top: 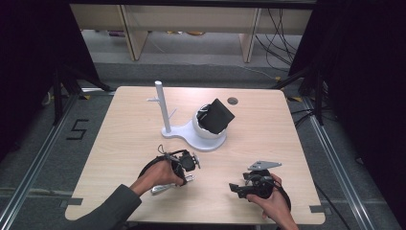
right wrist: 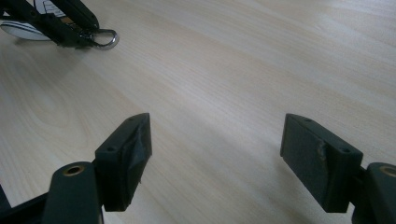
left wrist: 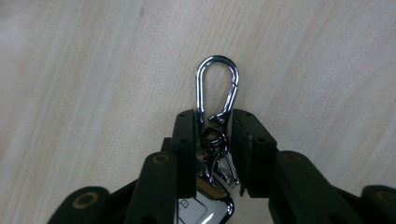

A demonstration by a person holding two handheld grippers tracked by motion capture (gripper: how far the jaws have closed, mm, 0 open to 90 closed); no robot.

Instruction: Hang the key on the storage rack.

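Keyring (left wrist: pixel 217 93) (chrome clip) sits between left tool (left wrist: pixel 214 122) pads.

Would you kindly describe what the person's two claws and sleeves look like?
Both claws, left and right, are black, with blocky flat pads on arms bearing brass-coloured rivets. The right carries a grey three-cornered plate; black cables loop from each. The left forearm wears a dark grey sleeve.

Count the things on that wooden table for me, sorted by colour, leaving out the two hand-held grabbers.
White: 1, the stand with its bowl-shaped base
Black: 1, the boxy object sitting in that base
Silver: 1, the key ring with carabiner clip
Total: 3
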